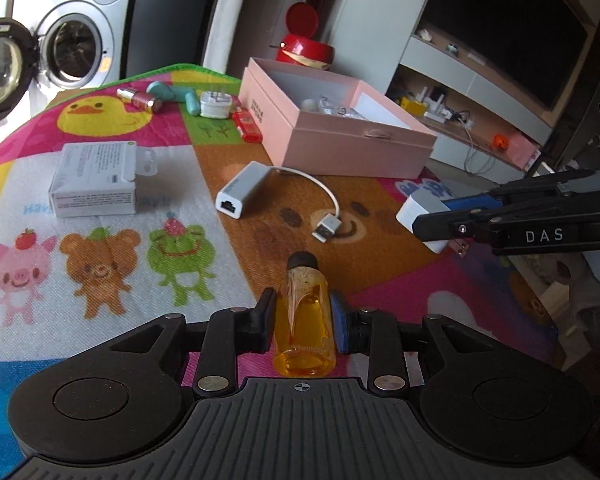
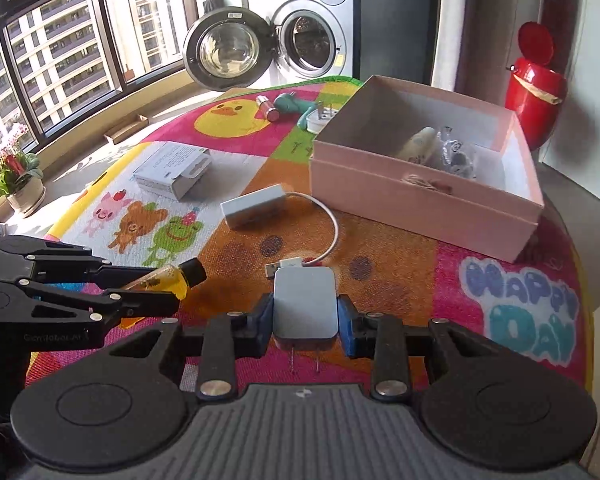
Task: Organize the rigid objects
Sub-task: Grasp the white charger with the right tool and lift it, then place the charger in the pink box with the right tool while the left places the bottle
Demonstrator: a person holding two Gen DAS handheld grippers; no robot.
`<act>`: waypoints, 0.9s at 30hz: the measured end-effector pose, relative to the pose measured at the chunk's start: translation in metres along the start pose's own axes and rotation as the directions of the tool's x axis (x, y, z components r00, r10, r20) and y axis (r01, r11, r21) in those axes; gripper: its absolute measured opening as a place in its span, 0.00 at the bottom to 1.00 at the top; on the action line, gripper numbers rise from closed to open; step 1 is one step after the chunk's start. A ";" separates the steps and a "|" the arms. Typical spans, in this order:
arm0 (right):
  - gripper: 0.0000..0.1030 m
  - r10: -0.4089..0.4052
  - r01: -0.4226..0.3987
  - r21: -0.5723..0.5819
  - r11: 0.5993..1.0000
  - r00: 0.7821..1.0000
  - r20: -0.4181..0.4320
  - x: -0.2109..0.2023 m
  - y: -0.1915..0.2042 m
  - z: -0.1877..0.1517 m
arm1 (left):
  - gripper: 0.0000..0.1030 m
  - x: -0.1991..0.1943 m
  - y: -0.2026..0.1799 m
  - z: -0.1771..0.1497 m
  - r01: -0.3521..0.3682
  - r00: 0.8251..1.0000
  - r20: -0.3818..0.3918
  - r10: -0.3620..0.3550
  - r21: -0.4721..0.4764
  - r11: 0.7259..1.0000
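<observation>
Your left gripper point(image 1: 303, 316) clamps an amber bottle point(image 1: 304, 320); your right gripper point(image 2: 305, 316) clamps a white charger point(image 2: 305, 304). A USB network adapter point(image 1: 242, 192) lies between you and the open pink box point(image 1: 352, 148).

A: Where is the small bottle point(image 1: 304, 312)?
B: Between two gripper pads, black cap forward, half full of orange liquid.
A: And the white charger point(image 2: 305, 304)?
B: Clamped too, prongs backward. The pink box point(image 2: 420, 204) stands open behind.

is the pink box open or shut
Open. The pink box has no lid on it, and both wrist views look straight down into it, where a few small items lie on its floor.
</observation>
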State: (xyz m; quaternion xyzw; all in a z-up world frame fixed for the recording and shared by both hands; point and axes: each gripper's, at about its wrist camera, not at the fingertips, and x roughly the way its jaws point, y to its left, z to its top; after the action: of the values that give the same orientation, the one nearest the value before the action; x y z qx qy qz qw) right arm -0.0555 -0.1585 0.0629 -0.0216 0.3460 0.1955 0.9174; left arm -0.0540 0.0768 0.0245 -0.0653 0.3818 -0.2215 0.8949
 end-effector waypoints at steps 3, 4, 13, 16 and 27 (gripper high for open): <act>0.31 -0.066 0.063 0.046 0.997 0.994 0.083 -0.034 -0.026 -0.004 | 0.31 0.009 -0.030 0.011 0.079 0.997 -0.016 -0.078 0.070 0.994; 0.31 -0.086 0.080 0.062 0.995 0.990 0.108 -0.043 -0.033 -0.005 | 0.31 0.011 -0.036 0.019 0.087 0.996 -0.009 -0.087 0.093 0.992; 0.31 -0.217 0.171 0.185 0.968 0.939 0.268 -0.081 -0.084 -0.011 | 0.31 0.047 -0.060 0.152 -0.038 0.981 0.194 0.004 0.169 0.985; 0.31 -0.218 0.159 0.227 0.961 0.939 0.267 -0.076 -0.092 -0.014 | 0.31 0.086 -0.059 0.182 -0.145 0.975 0.193 0.113 0.165 0.976; 0.31 -0.245 0.189 0.235 0.953 0.940 0.238 -0.068 -0.096 -0.018 | 0.30 0.132 -0.021 0.178 -0.139 0.984 0.113 0.140 -0.013 0.990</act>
State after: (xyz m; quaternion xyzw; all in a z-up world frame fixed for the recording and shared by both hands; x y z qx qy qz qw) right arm -0.0773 -0.2733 0.0840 0.0629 0.2345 0.0565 0.9684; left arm 0.1462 -0.0104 0.0683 -0.0533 0.3344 -0.1533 0.9283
